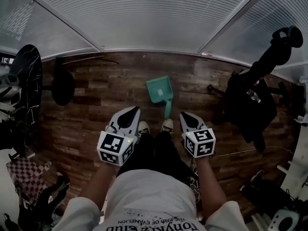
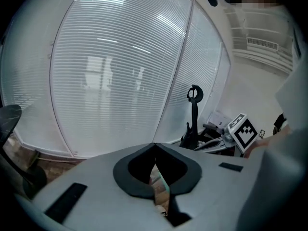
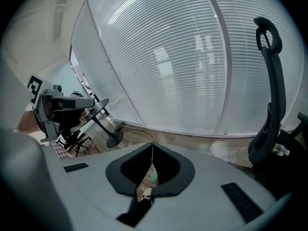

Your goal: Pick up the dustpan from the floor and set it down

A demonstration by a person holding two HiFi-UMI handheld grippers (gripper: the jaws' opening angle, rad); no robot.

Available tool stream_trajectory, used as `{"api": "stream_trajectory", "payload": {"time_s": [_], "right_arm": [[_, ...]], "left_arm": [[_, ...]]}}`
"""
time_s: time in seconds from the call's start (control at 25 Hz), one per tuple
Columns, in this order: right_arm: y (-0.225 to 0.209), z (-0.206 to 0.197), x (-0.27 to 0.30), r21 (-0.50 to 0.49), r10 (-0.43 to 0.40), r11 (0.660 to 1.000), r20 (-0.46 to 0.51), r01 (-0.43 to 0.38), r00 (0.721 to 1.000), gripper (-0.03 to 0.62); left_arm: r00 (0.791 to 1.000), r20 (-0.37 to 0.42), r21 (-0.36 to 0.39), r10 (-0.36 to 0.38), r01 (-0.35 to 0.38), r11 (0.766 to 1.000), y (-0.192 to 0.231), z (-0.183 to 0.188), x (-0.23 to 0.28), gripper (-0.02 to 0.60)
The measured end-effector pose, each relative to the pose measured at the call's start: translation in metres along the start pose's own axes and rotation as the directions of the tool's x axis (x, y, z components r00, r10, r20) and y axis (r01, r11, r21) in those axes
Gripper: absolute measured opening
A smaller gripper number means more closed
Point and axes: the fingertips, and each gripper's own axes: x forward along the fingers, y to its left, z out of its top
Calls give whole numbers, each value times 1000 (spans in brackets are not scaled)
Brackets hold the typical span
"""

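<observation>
Wood-plank floor point(image 1: 96, 119) runs back to a curved wall of white blinds point(image 1: 149, 18), whose bottom edge marks the far limit of the space. A teal dustpan point(image 1: 160, 90) lies flat on the planks a short way in front of that edge. Its scoop faces the blinds and its handle points back toward the person's shoes point(image 1: 167, 125), with the handle's end near the right one.

Bare floor lies on both sides of the scoop. To the left it stays clear as far as a black round stand point(image 1: 62, 86), well apart from the dustpan. To the right it reaches the legs of a black chair point(image 1: 250, 105), which is closer and takes up much of that side. More clutter sits along the left edge and in the lower right corner (too dark to name).

The left gripper point(image 1: 133, 109) and right gripper point(image 1: 186, 114) hang side by side above the shoes, tips forward and tilted down, with the handle's end between them and nearer the right one. Neither touches the dustpan. In the left gripper view the jaws meet at their tips with nothing between them. The right gripper view shows the same: jaws pressed together and empty, with a sliver of teal showing through the slit below them
</observation>
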Motion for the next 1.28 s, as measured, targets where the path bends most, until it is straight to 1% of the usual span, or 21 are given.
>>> {"api": "stream_trajectory", "payload": {"time_s": [0.16,0.32,0.44,0.52,0.6,0.72,0.8,0.88,1.08,1.28], "right_arm": [[-3,-20,27,22,-11,1000,-34,11,999,26],[-13,-40,50,32,-38,999,-75,41,996,26],[-16,-56,67,63,-19,998,-100,26,995,33],[-16,-66,79,85,3,996,-116,7,993,141],[-19,-75,91,96,4,995,-128,8,992,170],[-25,-88,113,131,-18,991,-147,37,989,196],[-29,-99,128,168,-21,985,-166,49,986,242],[-31,-105,143,195,-21,979,-177,56,984,258],[-32,-117,168,245,-16,967,-202,66,979,272],[-35,-129,187,257,-18,963,-238,81,971,282]], "left_arm": [[1000,-22,-9,-17,17,1000,5,-18,20,23],[999,-38,-31,-32,30,999,8,-39,38,23],[998,-56,-52,-39,36,998,12,-57,52,23],[997,-68,-63,-40,36,997,13,-67,60,23],[996,-75,-72,-40,35,997,15,-75,67,23],[995,-89,-79,-39,32,996,21,-86,75,23],[994,-101,-81,-34,26,996,25,-92,79,23],[993,-111,-84,-32,23,996,30,-98,83,23],[990,-135,-100,-35,22,995,39,-116,90,23],[989,-140,-111,-36,20,994,44,-124,96,23]]}}
